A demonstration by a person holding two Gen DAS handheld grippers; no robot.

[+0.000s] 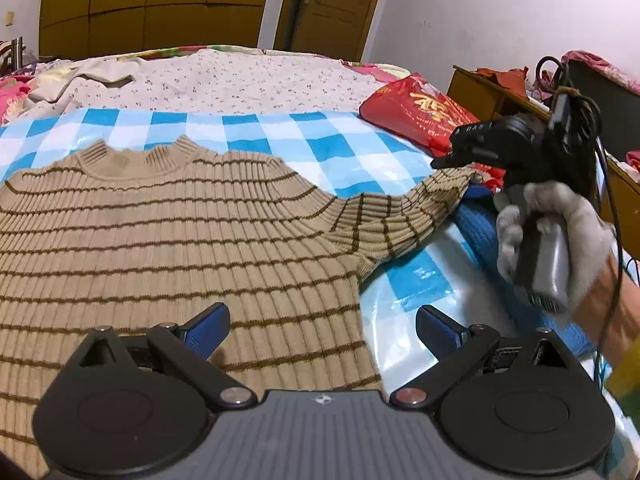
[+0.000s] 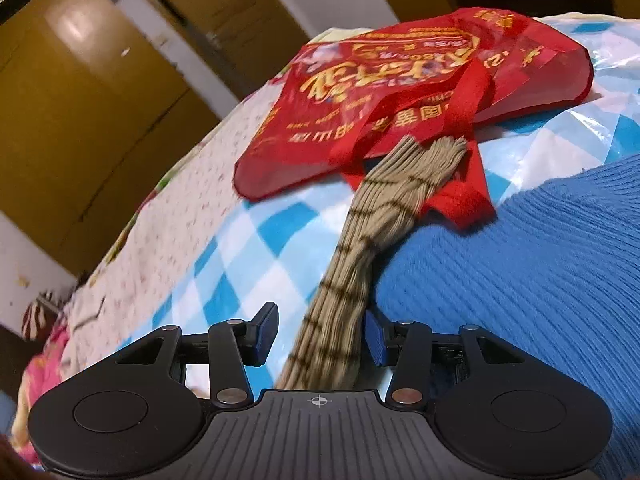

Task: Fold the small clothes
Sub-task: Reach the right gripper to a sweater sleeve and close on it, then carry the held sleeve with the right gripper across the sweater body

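Note:
A tan sweater with brown stripes [image 1: 180,232] lies flat, collar away from me, on a blue-and-white checked plastic sheet [image 1: 280,132]. My left gripper [image 1: 324,326] hovers open over its lower right part, nothing between the blue pads. Its right sleeve [image 1: 420,204] stretches out to the right, and its cuff [image 2: 436,152] rests on the handles of a red bag [image 2: 400,80]. A gloved hand [image 1: 560,232] holds my right gripper [image 1: 452,158] over that sleeve end. In the right wrist view the sleeve [image 2: 344,280] runs between the fingers of the right gripper [image 2: 320,334]; it lies against the right pad with a gap at the left pad.
A blue knit garment [image 2: 520,280] lies beside the sleeve at the sheet's right edge. The red bag [image 1: 416,116] sits at the back right. Floral bedding [image 1: 240,76] covers the far half of the bed. Wooden furniture [image 1: 492,92] stands to the right, a wardrobe [image 1: 152,4] behind.

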